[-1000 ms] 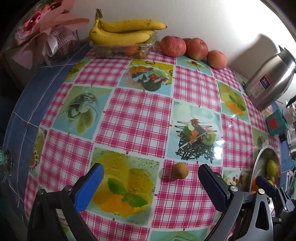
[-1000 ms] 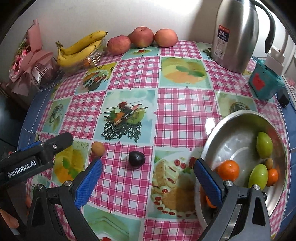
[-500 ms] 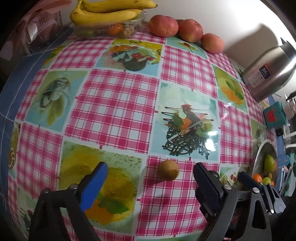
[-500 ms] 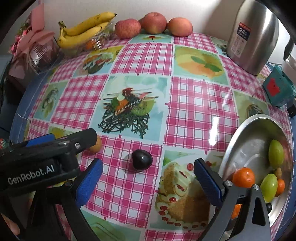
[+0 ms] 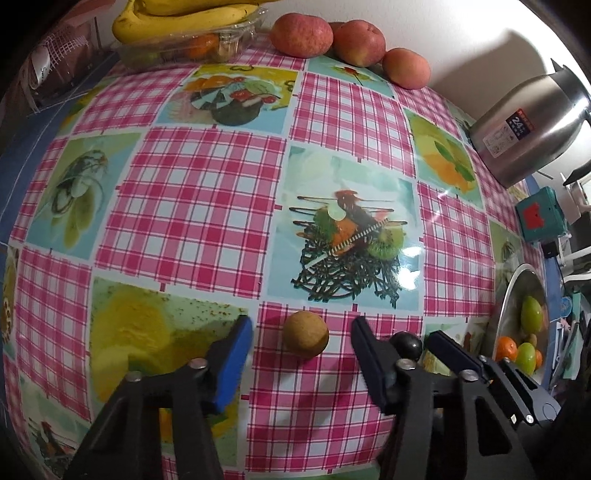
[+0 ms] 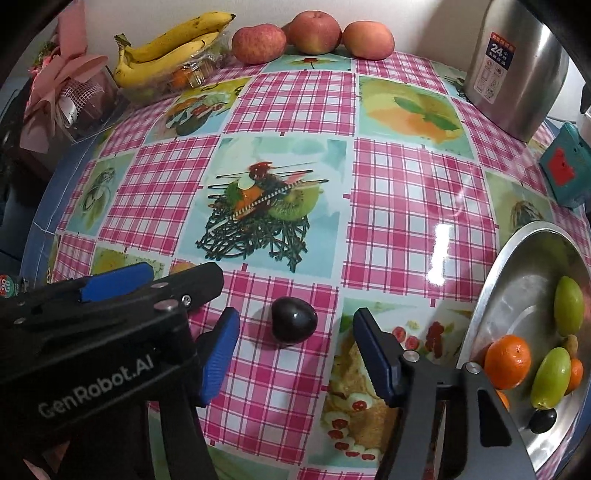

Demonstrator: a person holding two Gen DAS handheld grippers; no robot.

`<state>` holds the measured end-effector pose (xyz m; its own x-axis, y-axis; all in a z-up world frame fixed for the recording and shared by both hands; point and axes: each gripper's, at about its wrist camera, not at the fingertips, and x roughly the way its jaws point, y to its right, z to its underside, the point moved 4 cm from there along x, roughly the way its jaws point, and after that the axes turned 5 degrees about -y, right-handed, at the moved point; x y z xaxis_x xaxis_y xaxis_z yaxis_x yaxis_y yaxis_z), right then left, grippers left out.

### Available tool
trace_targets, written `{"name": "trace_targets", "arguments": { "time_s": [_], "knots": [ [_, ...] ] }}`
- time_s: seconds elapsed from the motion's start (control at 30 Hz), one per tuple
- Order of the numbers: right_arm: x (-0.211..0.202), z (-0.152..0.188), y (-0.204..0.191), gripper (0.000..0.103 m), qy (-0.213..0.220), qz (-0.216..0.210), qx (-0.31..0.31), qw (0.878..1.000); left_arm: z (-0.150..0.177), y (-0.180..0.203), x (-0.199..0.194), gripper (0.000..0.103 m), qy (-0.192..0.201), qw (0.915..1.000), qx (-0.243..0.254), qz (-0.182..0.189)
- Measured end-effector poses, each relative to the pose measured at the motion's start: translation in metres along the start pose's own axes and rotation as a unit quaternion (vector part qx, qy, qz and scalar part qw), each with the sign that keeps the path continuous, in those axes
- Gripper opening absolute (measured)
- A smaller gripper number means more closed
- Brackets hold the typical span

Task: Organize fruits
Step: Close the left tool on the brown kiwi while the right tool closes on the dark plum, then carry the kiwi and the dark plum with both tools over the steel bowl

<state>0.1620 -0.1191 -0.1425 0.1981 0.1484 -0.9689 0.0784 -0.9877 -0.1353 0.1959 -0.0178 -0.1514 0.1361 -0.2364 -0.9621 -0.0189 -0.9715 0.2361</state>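
Now our left gripper [image 5: 301, 334] straddles the small tan round fruit [image 5: 306, 334], jaws closing but not yet touching; just beside it toward the steel bowl [image 6: 517, 295], our right gripper [image 6: 295, 338] likewise closes around the dark plum [image 6: 294, 320].

plum [image 6: 294, 321] btwn R claw [image 6: 295, 354] tips | bowl [image 6: 491, 291] right | apples [image 6: 314, 27] at back
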Motion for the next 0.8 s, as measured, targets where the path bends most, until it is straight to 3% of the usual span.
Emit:
{"name": "trace_targets", "arguments": {
  "time_s": [0.07,0.27,0.4,0.8],
  "knots": [
    [0.0,0.0,0.002,0.044,0.0,0.001,0.005,1.0,0.001,0.0,0.001,0.047,-0.003,1.0,-0.003,0.005],
    [-0.002,-0.001,0.005,0.034,0.001,-0.014,0.019,1.0,0.001,0.002,-0.001,0.028,0.001,1.0,0.0,0.01],
    [-0.004,-0.001,0.004,0.026,0.002,-0.025,0.023,0.999,0.001,0.004,-0.003,0.028,0.003,0.9999,0.003,0.011],
    [-0.032,-0.003,0.001,0.026,0.03,-0.032,0.014,0.999,-0.003,0.006,-0.03,0.028,0.046,0.9989,0.0,0.004]
  ]
}}
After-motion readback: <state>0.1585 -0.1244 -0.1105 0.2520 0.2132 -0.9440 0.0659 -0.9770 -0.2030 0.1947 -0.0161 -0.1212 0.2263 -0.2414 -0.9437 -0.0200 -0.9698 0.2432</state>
